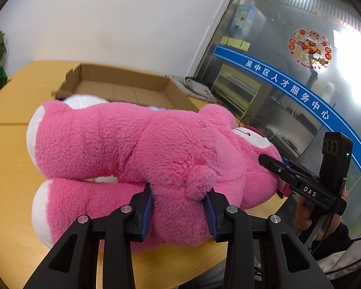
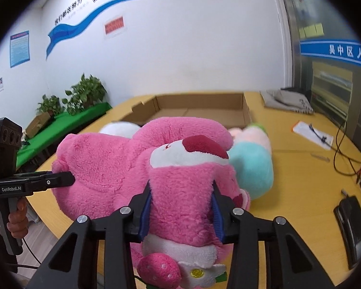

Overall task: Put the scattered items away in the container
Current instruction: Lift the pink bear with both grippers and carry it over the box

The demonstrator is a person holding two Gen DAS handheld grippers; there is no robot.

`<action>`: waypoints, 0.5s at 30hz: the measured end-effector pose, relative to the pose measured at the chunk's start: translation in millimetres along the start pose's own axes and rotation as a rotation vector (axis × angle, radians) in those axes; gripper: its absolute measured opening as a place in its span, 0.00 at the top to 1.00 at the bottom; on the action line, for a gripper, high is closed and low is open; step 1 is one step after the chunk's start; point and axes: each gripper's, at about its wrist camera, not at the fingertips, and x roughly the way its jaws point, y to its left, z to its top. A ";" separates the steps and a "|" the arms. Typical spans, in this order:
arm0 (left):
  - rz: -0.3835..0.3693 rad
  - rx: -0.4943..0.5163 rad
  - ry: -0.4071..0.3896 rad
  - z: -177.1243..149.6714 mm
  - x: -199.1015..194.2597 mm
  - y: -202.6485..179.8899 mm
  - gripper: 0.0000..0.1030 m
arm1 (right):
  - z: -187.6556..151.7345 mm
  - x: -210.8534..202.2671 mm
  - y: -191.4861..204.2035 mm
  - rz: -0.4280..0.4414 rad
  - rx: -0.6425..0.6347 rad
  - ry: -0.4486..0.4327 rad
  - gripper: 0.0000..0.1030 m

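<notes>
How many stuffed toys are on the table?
3 that I can see: the big pink bear held by both grippers, a pastel toy to its right, and a white one behind it near the cardboard box. More may be hidden.

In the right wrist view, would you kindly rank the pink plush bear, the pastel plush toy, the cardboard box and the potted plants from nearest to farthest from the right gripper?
1. Pink plush bear, clamped in the right gripper.
2. Pastel plush toy, just behind, to the right.
3. Cardboard box, farther back, centre of the table.
4. Potted plants, against the far wall, left.
</notes>
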 end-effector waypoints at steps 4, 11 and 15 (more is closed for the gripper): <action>0.011 0.045 -0.069 33.1 -17.1 -9.9 0.62 | 30.8 -14.3 6.1 0.016 -0.019 -0.073 0.61; 0.025 0.106 -0.139 136.7 8.4 9.5 0.62 | 122.5 15.7 1.6 -0.002 -0.075 -0.188 0.61; 0.035 0.089 -0.108 208.2 61.8 45.2 0.62 | 177.4 71.0 -13.3 -0.026 -0.089 -0.178 0.61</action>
